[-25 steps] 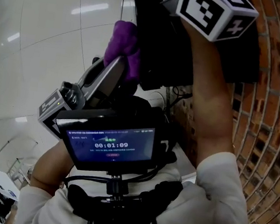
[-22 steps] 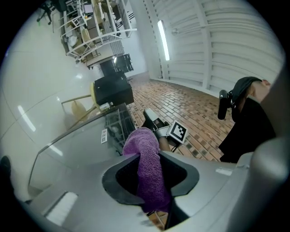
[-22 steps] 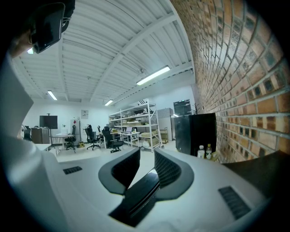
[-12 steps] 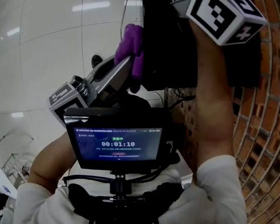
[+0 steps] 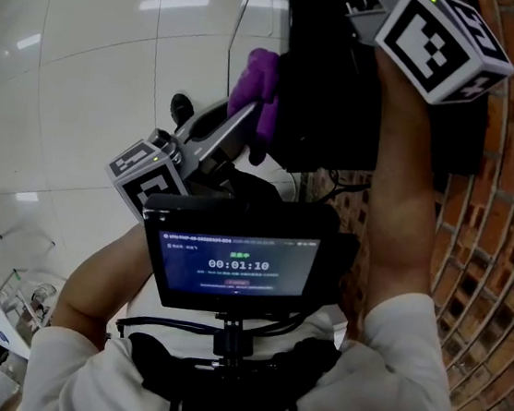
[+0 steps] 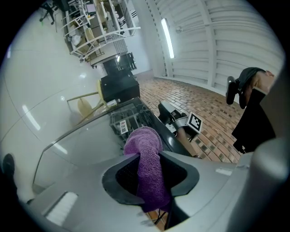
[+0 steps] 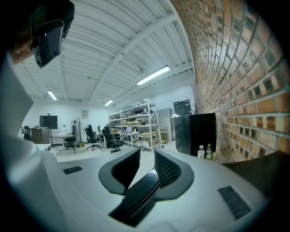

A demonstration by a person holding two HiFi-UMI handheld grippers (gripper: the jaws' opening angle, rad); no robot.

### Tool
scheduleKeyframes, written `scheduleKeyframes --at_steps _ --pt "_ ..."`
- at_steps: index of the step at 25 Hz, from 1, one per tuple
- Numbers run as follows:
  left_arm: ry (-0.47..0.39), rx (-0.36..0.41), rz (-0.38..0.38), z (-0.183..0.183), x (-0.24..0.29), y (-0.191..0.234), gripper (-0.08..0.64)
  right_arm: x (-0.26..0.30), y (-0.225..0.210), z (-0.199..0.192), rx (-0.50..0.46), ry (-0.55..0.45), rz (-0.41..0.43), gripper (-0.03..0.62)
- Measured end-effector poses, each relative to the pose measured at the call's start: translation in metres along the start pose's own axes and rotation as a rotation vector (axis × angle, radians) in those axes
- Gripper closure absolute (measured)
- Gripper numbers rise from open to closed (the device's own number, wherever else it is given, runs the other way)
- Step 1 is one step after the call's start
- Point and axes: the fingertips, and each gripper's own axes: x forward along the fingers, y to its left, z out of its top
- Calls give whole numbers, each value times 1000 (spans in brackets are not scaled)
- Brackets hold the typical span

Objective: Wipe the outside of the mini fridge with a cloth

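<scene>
left gripper point(image 6: 148, 156): jaws clamped on a purple cloth point(image 6: 144, 142). the cloth fills the gap between the pads, bulges past the tips in a rounded wad and hangs out below them.
cloth, position: in the head view the wad sits against the left side face of the black mini fridge point(image 5: 327, 88), partway down it, apparently touching.
right gripper point(image 7: 146, 158): jaws set a little apart and closed on a black panel edge point(image 7: 136, 199) that spans the gap from pad to pad and runs out toward the camera. in the head view this gripper is raised at the top of the fridge, its marker cube point(image 5: 441, 48) uppermost.
left marker cube point(image 5: 144, 177): lower left of the cloth, above the chest screen point(image 5: 235, 267).
right forearm point(image 5: 404, 218): bare, running up from a white sleeve to the raised gripper.
mini fridge, setting: stands on a glossy white tile floor point(image 5: 86, 86), with a brick wall point(image 5: 505, 230) at its right.
background, right gripper view: white shelves point(image 7: 136, 127) and two small bottles point(image 7: 204, 152) beside a dark cabinet.
</scene>
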Motion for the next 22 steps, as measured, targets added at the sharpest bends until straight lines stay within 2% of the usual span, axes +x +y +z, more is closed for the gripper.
scheduleKeyframes --at_steps 6,12,14,16,18,20,22 --pt "1 1 21 -2 3 16 448 0 2 -3 1 30 16 502" --pt "-1 -2 41 -9 1 34 449 -29 30 -11 -12 60 45 502" --pt "-8 -8 54 -10 0 41 449 -43 42 -6 -46 34 42 502" --pt "-18 -9 60 -10 -1 46 449 -52 51 1 -121 8 25 502" --pt "-30 -3 61 -10 -1 49 449 -53 56 2 -166 14 24 502" --pt "-39 11 63 -11 -1 54 449 -49 57 -2 -136 29 55 502" --pt "-39 25 73 -13 -2 60 451 -47 55 -4 -61 22 75 502"
